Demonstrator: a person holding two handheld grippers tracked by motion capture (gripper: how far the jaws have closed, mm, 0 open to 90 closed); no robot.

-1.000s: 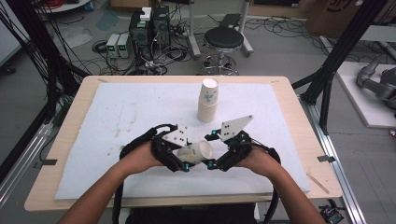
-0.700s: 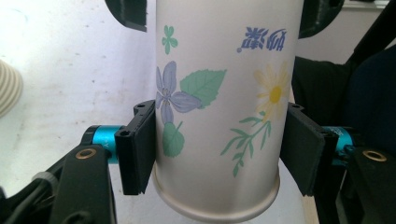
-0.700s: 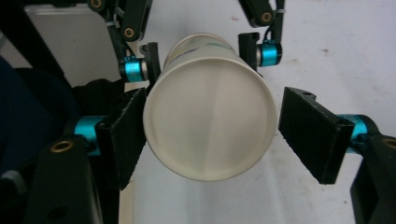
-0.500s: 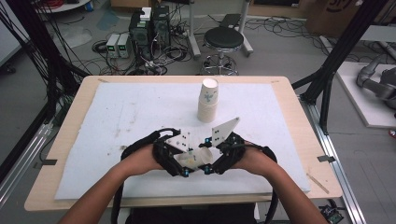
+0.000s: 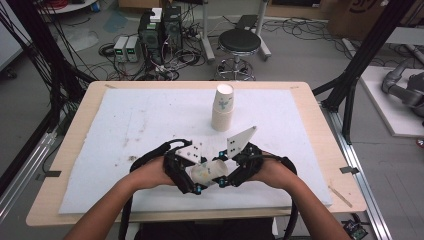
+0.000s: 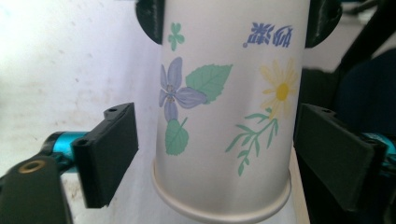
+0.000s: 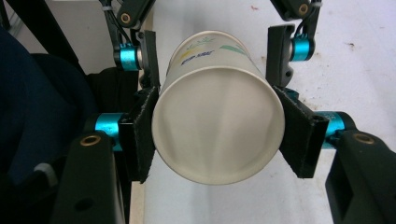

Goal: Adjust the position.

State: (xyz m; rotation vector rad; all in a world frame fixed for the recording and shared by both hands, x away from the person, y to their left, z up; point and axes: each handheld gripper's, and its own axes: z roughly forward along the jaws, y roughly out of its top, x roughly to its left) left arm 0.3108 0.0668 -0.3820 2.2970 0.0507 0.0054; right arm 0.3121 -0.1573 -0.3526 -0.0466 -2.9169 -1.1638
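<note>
Paper cup changes tools

A second ago the left tool (image 6: 219, 154) clamps the paper cup (image 5: 206, 172) and the right tool (image 7: 219, 135) stands off to the right with open jaws. Now the two tools meet at the near middle of the desk. The right tool's jaws have just been closing and its pads (image 7: 142, 135) now press the cup's rim end from both sides, while the left tool's jaws have just been opening, so its pads (image 6: 109, 154) stand clear of the cup's wall with the cup between them.
</note>
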